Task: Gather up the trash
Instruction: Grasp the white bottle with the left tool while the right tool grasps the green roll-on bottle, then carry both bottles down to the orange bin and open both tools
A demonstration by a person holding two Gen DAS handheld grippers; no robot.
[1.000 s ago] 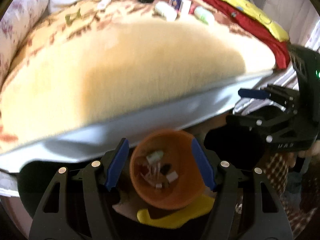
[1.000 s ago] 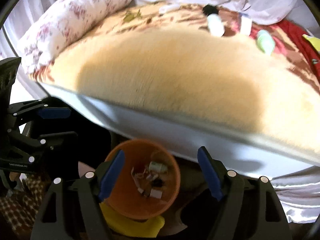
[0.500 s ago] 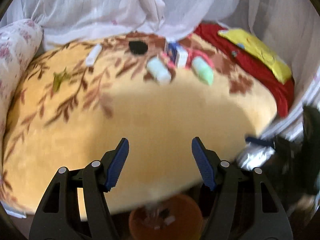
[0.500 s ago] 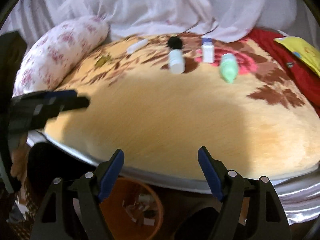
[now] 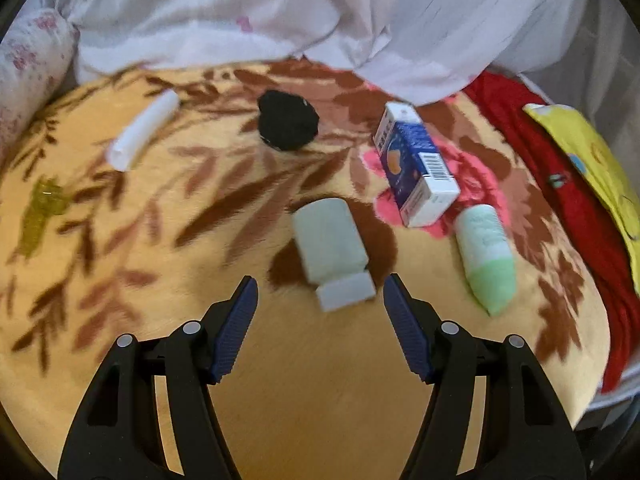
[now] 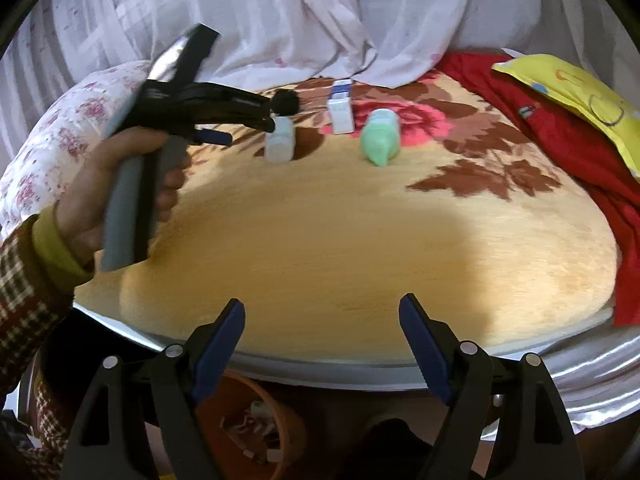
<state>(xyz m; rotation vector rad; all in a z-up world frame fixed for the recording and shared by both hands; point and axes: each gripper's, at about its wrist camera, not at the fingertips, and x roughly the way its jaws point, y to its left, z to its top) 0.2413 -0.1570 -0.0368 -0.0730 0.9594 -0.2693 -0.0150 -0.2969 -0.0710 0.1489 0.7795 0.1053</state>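
My left gripper point(image 5: 320, 304) is open and empty just short of a white bottle point(image 5: 330, 246) lying on the yellow flowered blanket point(image 5: 320, 380). Around it lie a blue-and-white carton point(image 5: 416, 160), a green bottle point(image 5: 486, 254), a black wad point(image 5: 286, 120), a white paper roll point(image 5: 142, 130) and a green scrap point(image 5: 42, 210). My right gripper point(image 6: 320, 332) is open and empty above the bed's near edge. In its view the left gripper point(image 6: 248, 120) reaches beside the white bottle point(image 6: 280, 140), with the carton point(image 6: 341, 112) and green bottle point(image 6: 380, 136) farther right. An orange bin point(image 6: 248, 428) with scraps sits on the floor below.
A flowered bolster pillow point(image 6: 52, 148) lies along the left of the bed. A red cloth point(image 5: 560, 200) and a yellow cushion point(image 5: 592, 160) lie at the right. White curtain fabric point(image 5: 280, 12) hangs over the far side.
Both grippers rose from over the orange bin to above the bed. The left gripper moved forward across the blanket up to the white bottle. Both stayed open.
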